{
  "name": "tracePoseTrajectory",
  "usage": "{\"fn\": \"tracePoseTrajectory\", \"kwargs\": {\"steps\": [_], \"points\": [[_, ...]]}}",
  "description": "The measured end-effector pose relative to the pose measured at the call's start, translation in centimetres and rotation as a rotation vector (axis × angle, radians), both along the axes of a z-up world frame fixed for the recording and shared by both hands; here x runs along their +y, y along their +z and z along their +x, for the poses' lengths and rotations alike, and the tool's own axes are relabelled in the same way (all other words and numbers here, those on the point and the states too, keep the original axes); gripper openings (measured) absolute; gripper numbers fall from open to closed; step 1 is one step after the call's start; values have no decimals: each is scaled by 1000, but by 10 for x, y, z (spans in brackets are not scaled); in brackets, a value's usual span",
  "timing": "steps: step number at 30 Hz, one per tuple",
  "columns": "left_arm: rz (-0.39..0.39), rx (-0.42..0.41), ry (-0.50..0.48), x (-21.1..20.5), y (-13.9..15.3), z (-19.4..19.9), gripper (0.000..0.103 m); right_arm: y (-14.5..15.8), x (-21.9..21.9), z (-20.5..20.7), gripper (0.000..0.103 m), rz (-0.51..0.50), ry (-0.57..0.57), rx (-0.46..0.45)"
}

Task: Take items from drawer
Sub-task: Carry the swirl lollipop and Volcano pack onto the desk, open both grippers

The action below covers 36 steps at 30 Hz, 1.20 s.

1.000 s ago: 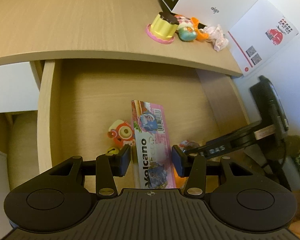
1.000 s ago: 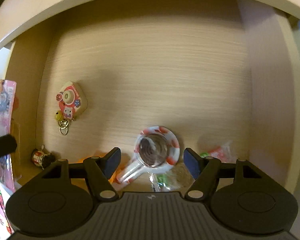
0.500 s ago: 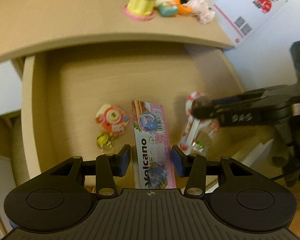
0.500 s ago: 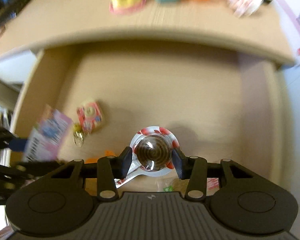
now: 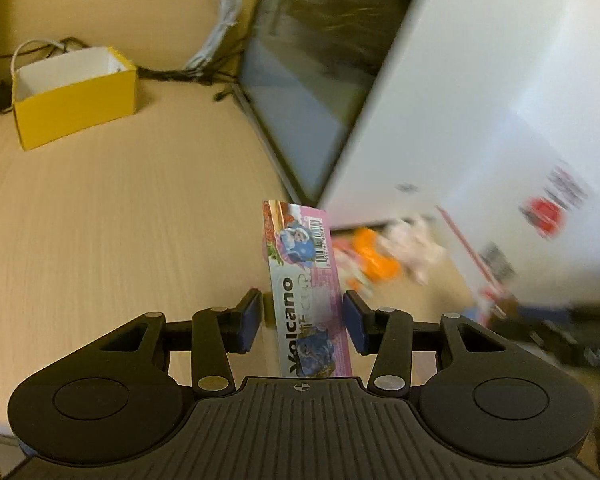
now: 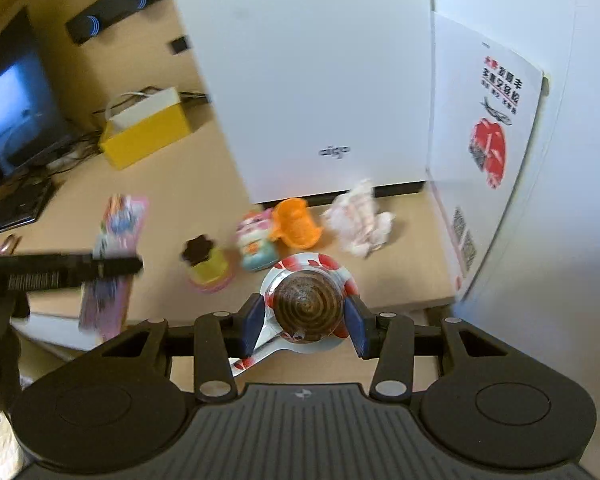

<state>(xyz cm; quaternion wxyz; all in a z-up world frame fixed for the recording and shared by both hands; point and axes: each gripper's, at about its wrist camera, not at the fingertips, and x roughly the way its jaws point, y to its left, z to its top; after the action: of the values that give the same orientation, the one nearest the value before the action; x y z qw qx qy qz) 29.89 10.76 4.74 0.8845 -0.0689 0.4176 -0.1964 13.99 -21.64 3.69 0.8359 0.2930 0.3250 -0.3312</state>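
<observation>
Left wrist view: the left gripper (image 5: 302, 322) has its jaws clamped on a pink "Volcano" packet (image 5: 306, 288), which stands up between the blue pads (image 5: 249, 320) and juts forward above the wooden desk (image 5: 120, 216). The right pad meets the packet's edge; on the left a thin pale side of the packet fills the space up to the pad. Just beyond the packet, near the desk's right edge, lie a blurred orange toy (image 5: 374, 258) and a crumpled white-and-pink wrapper (image 5: 414, 246). Farther back stands a white box (image 5: 480, 92), with a dark monitor (image 5: 312, 64) leaning beside it. Toward the far left corner sits an open yellow box (image 5: 74, 98), with cables (image 5: 216, 36) trailing behind it.

Right wrist view: the right gripper (image 6: 305, 320) is closed on a round, clear-lidded sweet with a brown spiral (image 6: 306, 304) on a red-and-white wrapper (image 6: 308, 264), both pads pressing its sides, its handle-like tail hanging down to the left. It is held above the near edge of the desk (image 6: 400, 264). Just past it on the desk stand a yellow cup-shaped toy with a dark top (image 6: 206, 264), a pale blue and pink figure (image 6: 256, 246), an orange toy (image 6: 296, 228) and the crumpled wrapper (image 6: 360, 216), in a row before the white box (image 6: 308, 80). At the left, the other gripper (image 6: 112, 268) carries the pink packet (image 6: 114, 256) over the desk's near edge. The yellow box (image 6: 146, 128) sits farther back, with a black bar (image 6: 116, 8) and a screen (image 6: 12, 100) behind.
</observation>
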Motion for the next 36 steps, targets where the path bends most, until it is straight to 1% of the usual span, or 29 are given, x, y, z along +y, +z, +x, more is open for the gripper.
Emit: {"fn": "tracePoseTrajectory", "kwargs": {"steps": [1, 3, 5, 6, 7, 8, 9, 11, 12, 14, 16, 18, 21, 24, 26, 28, 30, 34, 36], "points": [[4, 14, 24, 2, -9, 13, 49, 2, -7, -1, 44, 8, -6, 0], [2, 48, 73, 4, -29, 33, 49, -6, -15, 0, 44, 38, -13, -3], [7, 69, 102, 4, -48, 44, 50, -15, -19, 5, 44, 54, -15, -1], [23, 71, 107, 2, -56, 49, 50, -19, -21, 5, 44, 62, -18, 3], [41, 65, 100, -1, -62, 50, 50, -16, -23, -1, 44, 68, -22, 3], [69, 53, 86, -5, -66, 52, 50, -21, -26, -1, 44, 78, -28, 0], [112, -6, 68, -11, -68, 50, 51, -26, -26, -4, 44, 88, -35, -3], [189, -40, 55, -18, -69, 50, 51, -32, -30, -5, 44, 108, -51, -9], [194, -41, 59, -19, -69, 51, 49, -35, -32, -5, 44, 115, -60, -11], [155, -46, 79, -15, -62, 50, 49, -39, -37, -5, 44, 122, -74, -25], [117, -80, 113, -8, -49, 45, 49, -40, -42, -4, 44, 132, -96, -60], [101, -122, 148, -1, -35, 38, 49, -42, -48, 0, 44, 128, -113, -85], [70, -184, 175, 11, -12, 16, 49, -46, -56, 9, 44, 125, -145, -103], [27, -204, 190, 21, 3, -14, 49, -54, -64, 19, 44, 116, -189, -103], [-3, -191, 167, 22, 4, -33, 49, -61, -70, 27, 44, 114, -215, -93], [-16, -155, 131, 24, -1, -51, 49, -69, -77, 35, 44, 132, -238, -84], [-16, -96, 94, 20, -12, -69, 49, -75, -83, 41, 44, 153, -251, -93], [22, 53, 55, 6, -43, -90, 49, -74, -83, 56, 44, 109, -223, -76], [36, 103, 34, -1, -55, -99, 49, -74, -82, 59, 44, 100, -215, -67]]}}
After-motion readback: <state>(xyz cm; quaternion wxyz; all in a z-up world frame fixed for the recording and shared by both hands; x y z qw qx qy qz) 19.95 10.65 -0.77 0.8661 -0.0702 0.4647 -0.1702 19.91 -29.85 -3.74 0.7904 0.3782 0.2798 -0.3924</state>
